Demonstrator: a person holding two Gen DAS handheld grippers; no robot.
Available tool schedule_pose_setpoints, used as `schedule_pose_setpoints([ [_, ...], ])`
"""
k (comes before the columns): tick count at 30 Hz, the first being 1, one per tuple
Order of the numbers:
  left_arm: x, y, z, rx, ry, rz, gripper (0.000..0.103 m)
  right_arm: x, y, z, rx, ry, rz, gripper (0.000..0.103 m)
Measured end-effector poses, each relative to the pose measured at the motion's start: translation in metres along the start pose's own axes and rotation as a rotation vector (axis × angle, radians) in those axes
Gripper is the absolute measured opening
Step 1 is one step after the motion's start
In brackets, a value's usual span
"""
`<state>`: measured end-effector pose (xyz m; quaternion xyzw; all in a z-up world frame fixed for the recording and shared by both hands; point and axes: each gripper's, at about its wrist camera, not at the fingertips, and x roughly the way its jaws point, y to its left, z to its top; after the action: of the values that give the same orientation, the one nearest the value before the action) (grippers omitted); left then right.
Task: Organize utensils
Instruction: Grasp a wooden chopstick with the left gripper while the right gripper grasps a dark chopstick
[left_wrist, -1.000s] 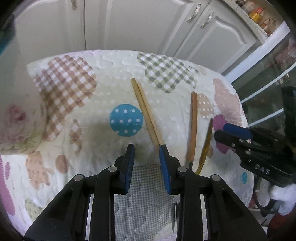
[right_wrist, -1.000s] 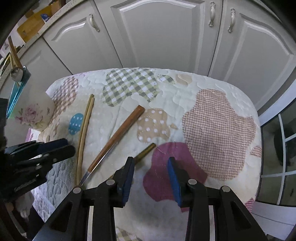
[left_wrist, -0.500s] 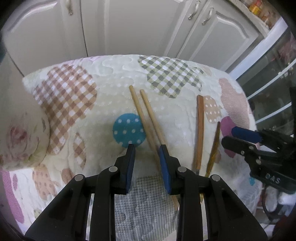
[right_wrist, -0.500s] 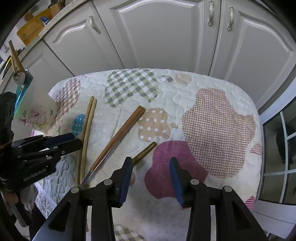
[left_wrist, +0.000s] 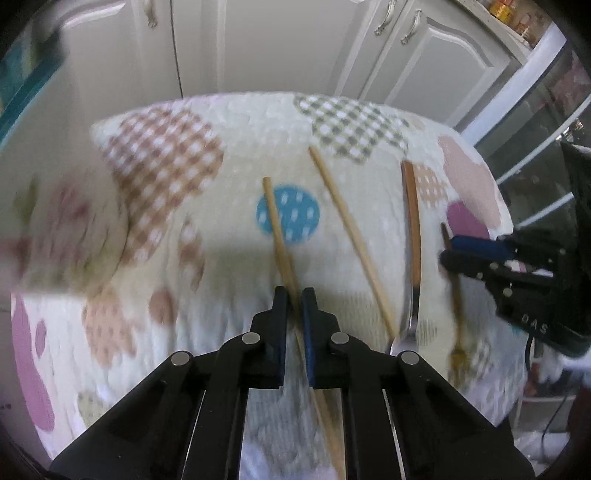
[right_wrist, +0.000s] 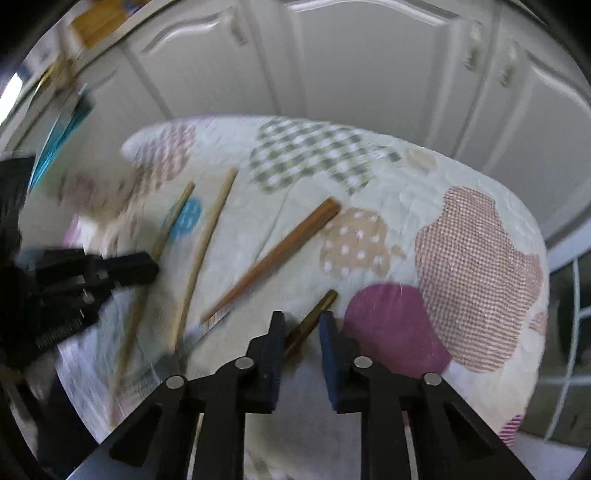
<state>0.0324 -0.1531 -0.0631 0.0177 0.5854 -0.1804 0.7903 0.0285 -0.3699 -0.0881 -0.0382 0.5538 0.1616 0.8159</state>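
Chopsticks part company on a patchwork quilted cloth (left_wrist: 258, 122) spread before white kitchen cabinets (left_wrist: 258, 40): a second ago the two pale wooden sticks lay side by side, and now the left gripper (left_wrist: 294, 297) has its blue-padded jaws drawn together on one pale wooden chopstick (left_wrist: 279, 229), whose far end reaches over the blue dotted circle (left_wrist: 295, 216). The other pale wooden chopstick (left_wrist: 351, 236) lies apart to its right, splayed at an angle. Half a second ago those jaws stood open around the pair.

Further right rests the fork with a brown wooden handle (left_wrist: 413, 236), then the thin dark-gold utensil (left_wrist: 456, 291), its head too blurred to name. The right gripper (right_wrist: 302, 319), jaws apart, has moved down from beside that gold handle (right_wrist: 314, 317) to straddle it; contact cannot be confirmed. Both views are smeared by motion.

One stick appears secured, so sorting seems under way, though a single chopstick was taken rather than the pair. A blurred floral cup (left_wrist: 62, 229) at left is a likely destination. The right side looks about to close on its own piece.
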Motion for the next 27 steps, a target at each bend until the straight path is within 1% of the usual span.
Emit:
schedule_pose_setpoints([
  [1,-0.002,0.003,-0.005,-0.008,0.01,-0.01,0.005,-0.002,0.003,-0.006,-0.05,0.024,-0.012,0.016],
  [3,-0.007,0.008,-0.015,-0.012,0.023,-0.019,0.005,-0.006,0.002,-0.016,-0.089,0.062,-0.006,0.016],
  [5,-0.01,0.009,-0.019,-0.022,0.028,-0.032,0.005,-0.009,-0.006,-0.022,-0.068,0.078,0.017,0.016],
  [7,-0.012,0.01,-0.016,-0.041,0.026,-0.044,0.005,-0.012,-0.017,-0.025,-0.002,0.068,0.046,0.016],
  [8,-0.013,0.012,-0.016,-0.047,0.02,-0.032,0.006,-0.012,-0.02,-0.027,0.032,0.062,0.058,0.017],
  [10,-0.015,0.009,-0.007,-0.038,0.008,-0.008,0.011,-0.012,-0.026,-0.032,0.068,0.063,0.075,0.021],
  [11,-0.014,0.009,-0.003,-0.033,0.005,0.001,0.013,-0.011,-0.024,-0.033,0.074,0.064,0.075,0.022],
  [12,-0.012,0.007,0.002,-0.03,0.006,0.014,0.017,-0.01,-0.023,-0.033,0.073,0.066,0.065,0.022],
  [13,-0.009,0.006,0.006,-0.029,0.009,0.026,0.018,-0.008,-0.021,-0.031,0.072,0.067,0.056,0.022],
  [16,0.0,0.002,0.015,-0.02,0.026,0.072,0.018,-0.002,-0.016,-0.021,0.062,0.059,0.034,0.022],
  [18,0.004,-0.005,0.019,0.018,0.017,0.11,0.018,0.0,-0.012,-0.02,0.053,0.043,0.018,0.022],
  [19,0.005,-0.009,0.02,0.041,0.015,0.126,0.018,0.0,-0.01,-0.02,0.033,0.039,0.005,0.021],
  [20,0.006,-0.012,0.022,0.054,0.011,0.131,0.017,0.001,-0.007,-0.02,0.016,0.037,-0.004,0.017],
  [21,0.008,-0.013,0.025,0.06,0.007,0.122,0.009,0.004,-0.008,-0.015,0.022,0.04,0.012,0.011],
  [22,0.008,-0.012,0.026,0.056,0.007,0.106,0.005,0.004,-0.01,-0.014,0.033,0.045,0.04,0.011],
  [23,0.006,-0.009,0.027,0.038,0.008,0.08,0.005,0.004,-0.011,-0.011,0.038,0.047,0.057,0.01],
  [24,-0.001,-0.004,0.027,0.008,0.003,0.035,0.005,0.002,-0.01,-0.01,0.037,0.041,0.067,0.009],
  [27,-0.027,-0.001,0.025,0.015,-0.057,0.022,0.004,-0.012,-0.003,-0.008,0.009,0.012,0.091,0.008],
])
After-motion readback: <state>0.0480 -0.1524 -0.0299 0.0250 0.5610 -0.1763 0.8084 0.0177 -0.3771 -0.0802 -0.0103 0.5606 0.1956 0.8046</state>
